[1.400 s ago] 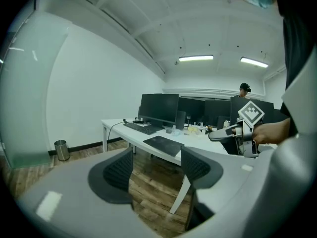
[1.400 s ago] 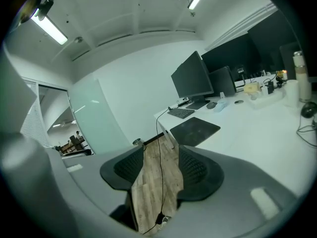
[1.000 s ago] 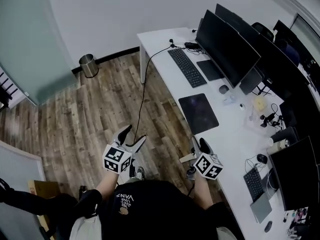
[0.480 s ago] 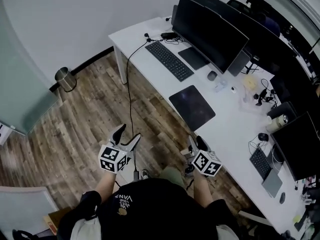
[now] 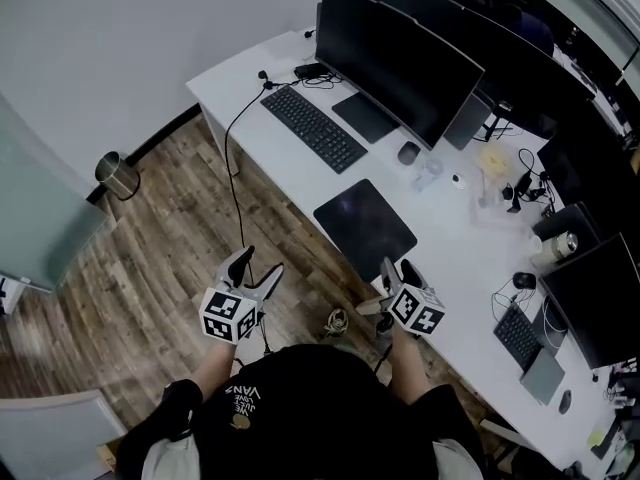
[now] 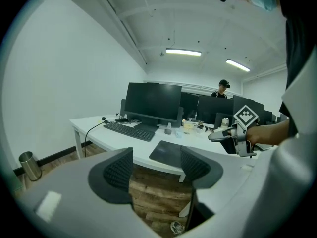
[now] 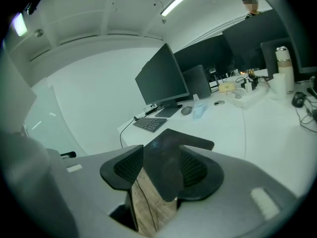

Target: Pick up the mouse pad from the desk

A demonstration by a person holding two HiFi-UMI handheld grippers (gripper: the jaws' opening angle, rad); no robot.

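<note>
The dark mouse pad (image 5: pixel 365 228) lies flat on the white desk (image 5: pixel 460 258), its near corner at the desk's front edge. My right gripper (image 5: pixel 398 271) is open and hovers just at that near corner. In the right gripper view the mouse pad (image 7: pixel 190 142) fills the gap between the spread jaws of the right gripper (image 7: pixel 161 170); I cannot tell whether they touch. My left gripper (image 5: pixel 257 268) is open and empty over the wood floor, left of the desk. From the left gripper (image 6: pixel 156 170) the mouse pad (image 6: pixel 167 153) shows ahead, with the right gripper (image 6: pixel 225 134) beside it.
A black keyboard (image 5: pixel 312 128), a wide monitor (image 5: pixel 395 63) and a mouse (image 5: pixel 408 152) stand behind the pad. A cable (image 5: pixel 235 178) hangs off the desk's left side. A metal bin (image 5: pixel 118 175) stands by the wall. A second keyboard (image 5: pixel 515 333) and cables sit at the right.
The head view has swung so that the desk and pad sit nearer and more central. The right gripper is now close to the pad's near corner. Both grippers stay open.
</note>
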